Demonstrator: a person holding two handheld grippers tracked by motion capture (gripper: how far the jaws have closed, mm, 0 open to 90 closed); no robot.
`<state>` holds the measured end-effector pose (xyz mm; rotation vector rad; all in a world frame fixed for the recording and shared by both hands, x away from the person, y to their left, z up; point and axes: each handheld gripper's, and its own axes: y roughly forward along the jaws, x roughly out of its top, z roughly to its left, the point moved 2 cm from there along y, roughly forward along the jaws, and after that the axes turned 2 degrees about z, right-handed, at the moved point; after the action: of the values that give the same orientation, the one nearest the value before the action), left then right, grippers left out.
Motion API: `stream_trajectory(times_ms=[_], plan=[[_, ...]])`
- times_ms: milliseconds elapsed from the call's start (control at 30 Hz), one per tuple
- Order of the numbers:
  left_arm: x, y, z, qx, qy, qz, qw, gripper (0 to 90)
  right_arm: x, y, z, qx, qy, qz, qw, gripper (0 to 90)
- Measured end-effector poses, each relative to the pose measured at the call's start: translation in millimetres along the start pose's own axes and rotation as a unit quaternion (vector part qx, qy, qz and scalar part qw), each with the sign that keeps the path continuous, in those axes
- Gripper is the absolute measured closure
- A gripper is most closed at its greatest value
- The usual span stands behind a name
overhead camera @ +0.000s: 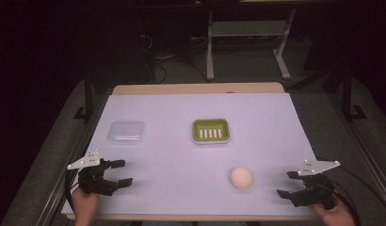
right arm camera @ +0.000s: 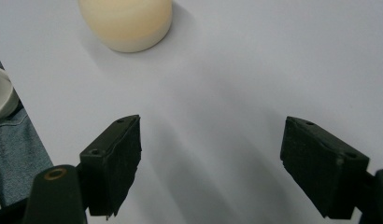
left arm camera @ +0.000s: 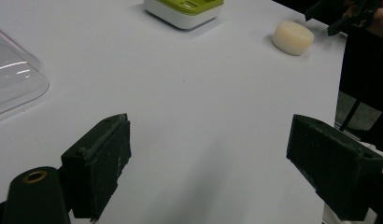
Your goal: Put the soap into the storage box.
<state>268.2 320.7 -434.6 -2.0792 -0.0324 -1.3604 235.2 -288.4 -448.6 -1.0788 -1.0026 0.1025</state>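
Observation:
A round cream soap bar (overhead camera: 241, 178) lies on the white sheet near the front right; it also appears as the soap bar (left arm camera: 293, 37) and the soap bar (right arm camera: 125, 22). A green soap dish (overhead camera: 210, 130) with a slotted white insert sits at the centre; the dish (left arm camera: 184, 9) shows at the top of the left gripper view. A clear plastic lid (overhead camera: 126, 132) lies to its left, seen as the lid (left arm camera: 12, 74). My left gripper (overhead camera: 121, 172) is open at the front left. My right gripper (overhead camera: 288, 184) is open at the front right, just right of the soap.
The white sheet (overhead camera: 181, 160) covers a wooden table (overhead camera: 196, 88) whose far edge shows. Dark floor, cables and a desk frame (overhead camera: 247, 33) lie beyond. Grey padding flanks both sides. The other hand's gripper (left arm camera: 348, 14) appears at the top right of the left gripper view.

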Motion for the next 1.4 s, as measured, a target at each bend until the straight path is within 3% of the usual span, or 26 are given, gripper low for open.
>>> stream_trajectory(times_ms=[867,1400], plan=[[0.2,-0.6,0.0,0.001,0.003,-0.001,1.0000,13.2,13.9,1.9,12.9,0.002,-0.027,-0.007,0.9996,20.0],[0.4,-2.2,-0.4,0.002,0.000,-0.005,1.0000,13.2,23.6,7.8,23.3,0.008,-0.047,0.003,0.9989,20.1]])
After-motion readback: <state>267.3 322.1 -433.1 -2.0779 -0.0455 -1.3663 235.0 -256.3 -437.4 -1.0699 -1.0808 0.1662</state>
